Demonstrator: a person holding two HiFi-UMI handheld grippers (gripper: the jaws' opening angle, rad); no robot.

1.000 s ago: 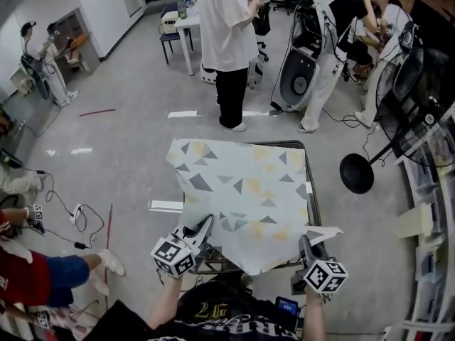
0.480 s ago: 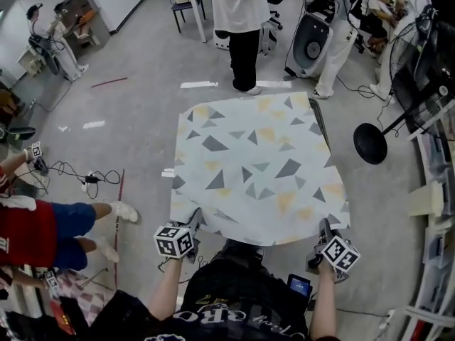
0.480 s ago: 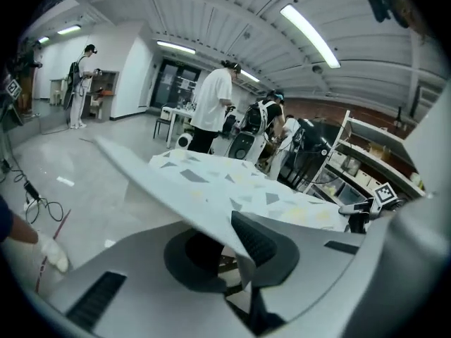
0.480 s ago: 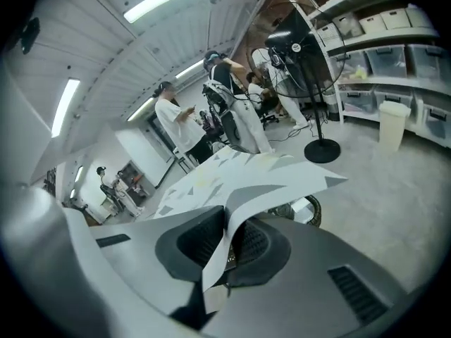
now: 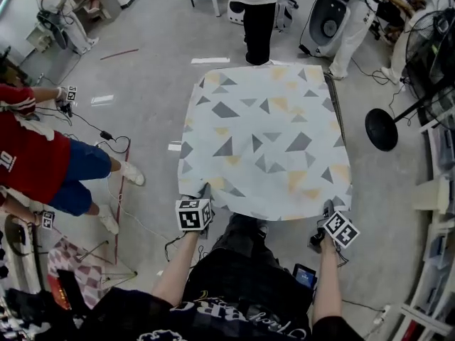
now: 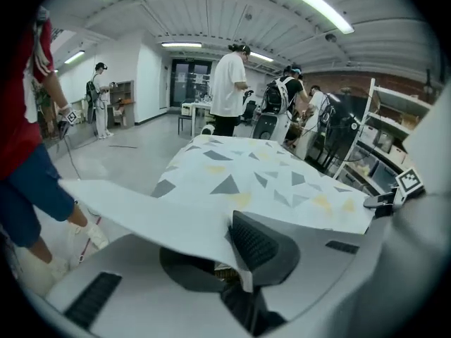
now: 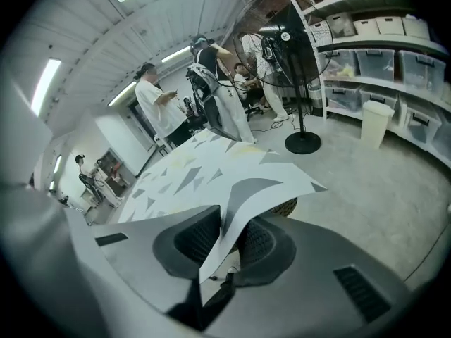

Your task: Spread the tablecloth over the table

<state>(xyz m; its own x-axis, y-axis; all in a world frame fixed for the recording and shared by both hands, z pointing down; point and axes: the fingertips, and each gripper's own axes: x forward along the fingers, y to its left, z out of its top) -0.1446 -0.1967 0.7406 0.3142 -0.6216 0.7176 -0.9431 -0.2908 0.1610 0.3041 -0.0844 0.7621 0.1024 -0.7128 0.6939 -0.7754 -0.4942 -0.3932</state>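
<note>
The tablecloth [image 5: 263, 133], white with grey and yellow triangles, lies flat over the table and hides its top. Its near edge hangs toward me. My left gripper [image 5: 205, 192] is at the cloth's near left corner and my right gripper [image 5: 328, 207] at the near right corner. In the left gripper view the corner of the tablecloth [image 6: 246, 182] drapes over one jaw of the left gripper [image 6: 215, 252], whose jaws are opening. In the right gripper view the tablecloth [image 7: 190, 171] corner stands loosely between the parting pads of the right gripper [image 7: 225, 236].
A dark table frame edge [image 5: 335, 105] shows along the cloth's right side. A fan stand with a round black base [image 5: 382, 128] is to the right, with shelves [image 5: 434, 197] beyond. One person in black trousers [image 5: 259, 13] stands past the far edge, another in red [image 5: 43, 162] at left. Cables [image 5: 106, 133] cross the floor.
The cloth, bunched and lifted a second ago, has come down and spread flat over the table. Both grippers sank toward the near edge and their jaws have begun to part.
</note>
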